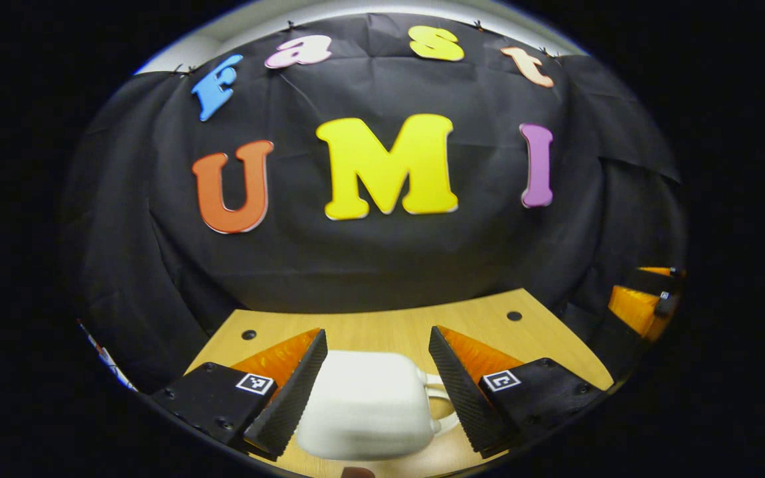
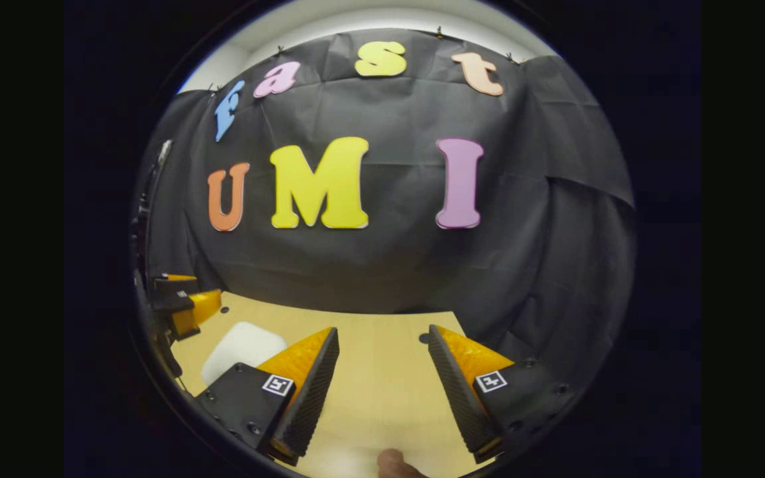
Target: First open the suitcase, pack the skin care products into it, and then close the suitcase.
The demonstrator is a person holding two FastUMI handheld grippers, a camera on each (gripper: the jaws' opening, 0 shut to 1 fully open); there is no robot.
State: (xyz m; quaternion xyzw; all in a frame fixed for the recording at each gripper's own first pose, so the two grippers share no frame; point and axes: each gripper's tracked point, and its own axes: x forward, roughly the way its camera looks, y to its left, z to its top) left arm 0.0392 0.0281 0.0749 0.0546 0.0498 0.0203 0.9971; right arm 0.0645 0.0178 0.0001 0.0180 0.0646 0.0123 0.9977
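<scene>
Lying closed between the left gripper's (image 1: 377, 385) spread jaws, white suitcase (image 1: 366, 411)

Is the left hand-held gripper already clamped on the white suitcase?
No, the left hand-held gripper is open, its fingers apart on either side of the white suitcase.

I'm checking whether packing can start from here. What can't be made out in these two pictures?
- White suitcase, left gripper view: its near edge is cut off at the bottom, and the left tongs cover its sides; open or closed, unclear.
- Same suitcase, right gripper view: partly behind the right tongs.
- Object at the bottom edge, right gripper view: cut off, unidentifiable.
- Skin care products: can't be located.
</scene>
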